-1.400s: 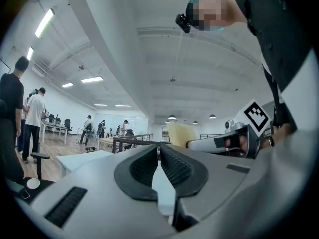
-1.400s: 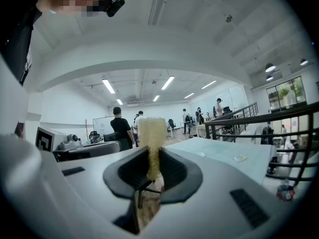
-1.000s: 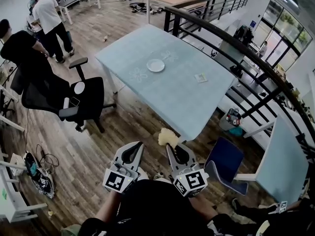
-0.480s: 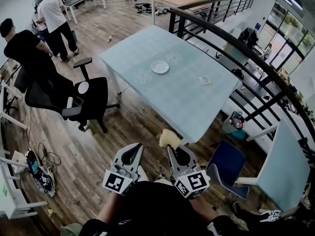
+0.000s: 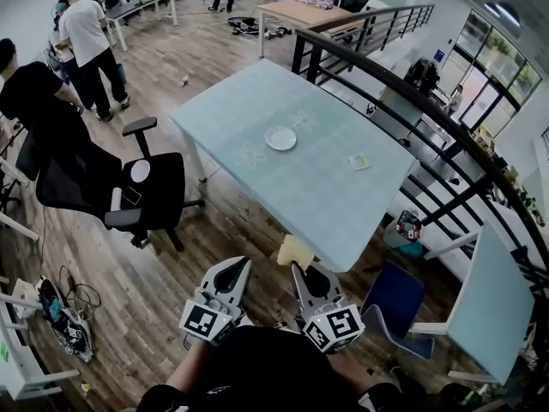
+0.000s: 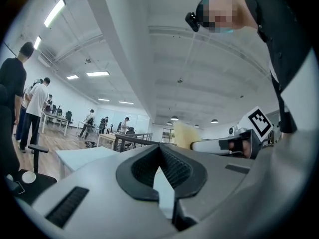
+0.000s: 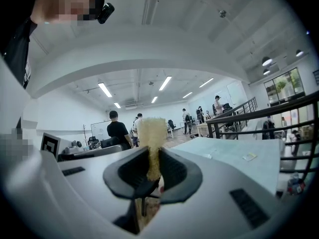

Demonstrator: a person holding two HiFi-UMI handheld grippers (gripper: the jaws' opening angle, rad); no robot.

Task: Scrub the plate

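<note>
A black office chair (image 5: 129, 187) stands on the wood floor at the left; the left gripper (image 5: 237, 269) hangs over the floor short of the table, jaws pressed together on nothing; just beside it the right gripper (image 5: 302, 271) pinches a yellow sponge (image 5: 292, 250) near the pale blue table (image 5: 326, 187) corner; the white plate (image 5: 280, 138) sits well ahead, mid-table; a blue chair (image 5: 390, 290) stands further right.

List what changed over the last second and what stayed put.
Only the view shifted: the table and white plate sit slightly lower in the head view, as if the person edged forward. Nothing was picked up or released. The right gripper keeps the yellow sponge clamped, the left gripper stays shut and empty, and the plate is untouched.
</note>
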